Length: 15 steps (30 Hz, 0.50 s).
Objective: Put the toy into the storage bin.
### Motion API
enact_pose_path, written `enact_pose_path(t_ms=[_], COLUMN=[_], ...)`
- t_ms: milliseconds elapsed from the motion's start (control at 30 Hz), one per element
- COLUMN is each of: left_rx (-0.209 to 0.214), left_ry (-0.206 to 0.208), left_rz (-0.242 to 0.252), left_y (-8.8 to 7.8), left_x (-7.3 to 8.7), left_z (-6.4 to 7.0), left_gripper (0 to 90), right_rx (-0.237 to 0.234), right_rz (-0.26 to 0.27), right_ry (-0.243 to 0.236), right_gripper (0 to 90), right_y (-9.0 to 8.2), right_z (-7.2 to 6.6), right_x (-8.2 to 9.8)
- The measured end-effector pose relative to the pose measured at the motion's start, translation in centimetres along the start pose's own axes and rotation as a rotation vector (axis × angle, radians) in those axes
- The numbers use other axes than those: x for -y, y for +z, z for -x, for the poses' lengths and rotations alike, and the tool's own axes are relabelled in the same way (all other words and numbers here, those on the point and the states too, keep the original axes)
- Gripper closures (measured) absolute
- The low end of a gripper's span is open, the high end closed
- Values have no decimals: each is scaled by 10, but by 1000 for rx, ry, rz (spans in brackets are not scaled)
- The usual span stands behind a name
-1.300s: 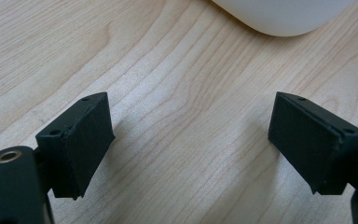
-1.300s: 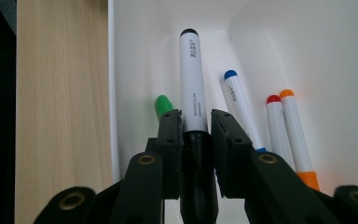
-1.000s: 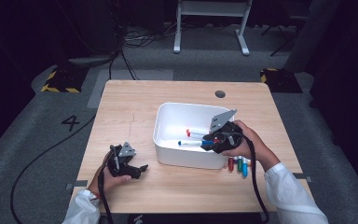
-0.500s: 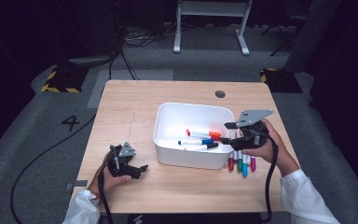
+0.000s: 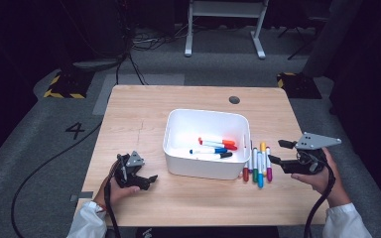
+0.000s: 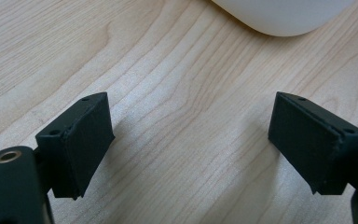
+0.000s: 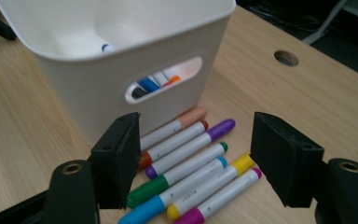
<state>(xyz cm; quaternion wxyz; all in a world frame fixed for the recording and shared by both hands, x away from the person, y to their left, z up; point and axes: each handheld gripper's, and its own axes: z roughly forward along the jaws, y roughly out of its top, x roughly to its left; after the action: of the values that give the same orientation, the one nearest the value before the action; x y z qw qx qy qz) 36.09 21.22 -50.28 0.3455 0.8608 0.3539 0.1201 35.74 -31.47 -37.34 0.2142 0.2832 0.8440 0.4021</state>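
Bin [image 5: 178, 148] beside markers [image 5: 258, 166] — touching

Right gripper [image 5: 281, 151], jaws apart, beside markers [image 5: 258, 165].

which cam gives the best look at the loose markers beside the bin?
The right gripper view: the row of markers lies close, right between the open right gripper jaws, cap colours clear. The high view shows them small, right of the white bin. The left gripper view has just a bin corner and bare table.
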Motion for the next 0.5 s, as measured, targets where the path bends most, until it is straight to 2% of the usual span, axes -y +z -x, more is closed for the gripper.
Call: enact_pose_path(t_ms=[100,267,333,400,500], left_rx=[0,-2,-1,0,0], left_ry=[0,0,0,2,0], left_rz=[-1,-1,-1,-1,-1], left_y=[0,0,0,0,0], left_x=[0,0,0,0,0], left_z=[0,0,0,0,0], left_gripper=[138,138,138,138,139], right_rx=[12,36,31,54,49], right_rz=[-27,-82,-99,-129,-131], right_ry=[48,91,116,127,168], right_gripper=[339,340,340,340,341], right_y=[6,19,25,31,37], right_z=[1,3,6,8,12], right_x=[20,49,59,67,77])
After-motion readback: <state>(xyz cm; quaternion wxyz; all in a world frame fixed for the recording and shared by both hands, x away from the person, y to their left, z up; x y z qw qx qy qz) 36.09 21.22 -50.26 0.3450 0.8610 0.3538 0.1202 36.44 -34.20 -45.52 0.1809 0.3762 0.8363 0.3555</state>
